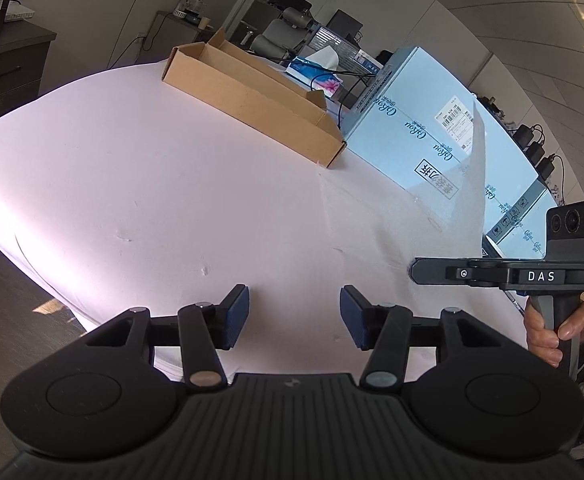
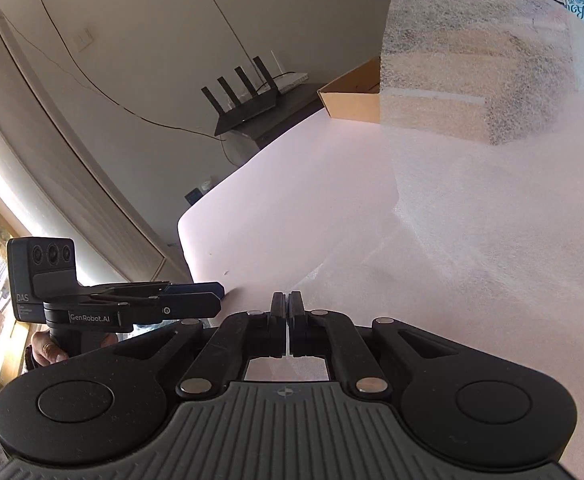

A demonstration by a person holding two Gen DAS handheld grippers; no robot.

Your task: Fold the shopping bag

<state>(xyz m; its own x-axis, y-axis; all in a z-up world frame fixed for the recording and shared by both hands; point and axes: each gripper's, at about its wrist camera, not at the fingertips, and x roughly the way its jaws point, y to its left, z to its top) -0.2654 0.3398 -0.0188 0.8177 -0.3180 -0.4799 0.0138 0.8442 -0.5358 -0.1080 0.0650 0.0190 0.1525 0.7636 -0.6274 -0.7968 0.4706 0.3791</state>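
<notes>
**Fold in progress: one edge of the bag carried over while the other gripper waits**

The shopping bag (image 2: 472,208), a thin translucent white sheet, is shown lying on the pale pink table (image 1: 131,160), with one part raised and curling over on the far side. The right gripper (image 2: 287,312) is seen with its fingers pressed together on a thin edge of the bag, which shows as a pale sliver between the pads. The left gripper (image 1: 294,316) is held above bare table near the front edge, its blue pads (image 1: 237,316) parted with nothing between them.

For a clean fold, the held edge would best be carried low and flat across the sheet, so that the light material is not caught by air, and laid so that its edges meet those beneath. The free gripper could be set on the lying part to pin it, since so thin a film is likely to slide on the smooth cloth.

At the far side of the table an open cardboard box (image 1: 251,92) and a light blue carton (image 1: 432,128) are placed, with a tissue box (image 1: 320,76) behind them. The lifted flap rises close to the carton, and a wide swing there may snag it. A router (image 2: 247,100) stands on a cabinet well apart from the work.
</notes>
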